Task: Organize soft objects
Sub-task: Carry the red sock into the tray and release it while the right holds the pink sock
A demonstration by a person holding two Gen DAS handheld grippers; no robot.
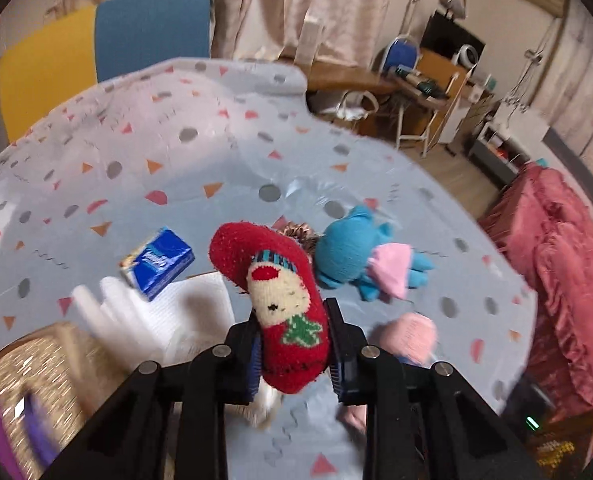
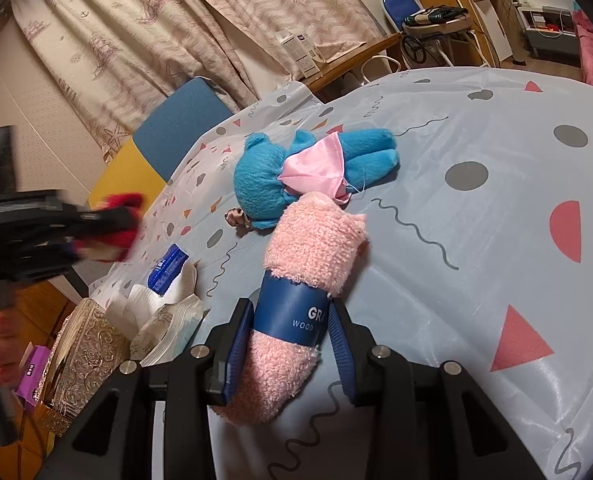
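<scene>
My left gripper (image 1: 294, 344) is clamped on the red Christmas sock (image 1: 284, 300), lifted clear of the table; the sock's long axis runs up and away from the jaws, its toe curling left. The right gripper (image 2: 292, 344) is clamped on the pink fuzzy sock (image 2: 308, 280) at its blue paper band, and that sock lies on the tablecloth (image 2: 476, 240) pointing away toward the blue plush toy (image 2: 296, 172). Right of it the cloth lies open to the table edge. To the left, a blue tissue pack (image 1: 158, 262), white tissues (image 1: 184, 312) and a gold embossed box (image 2: 84, 356) crowd the near edge. Curtains (image 2: 156, 32) and two chairs stand beyond.
</scene>
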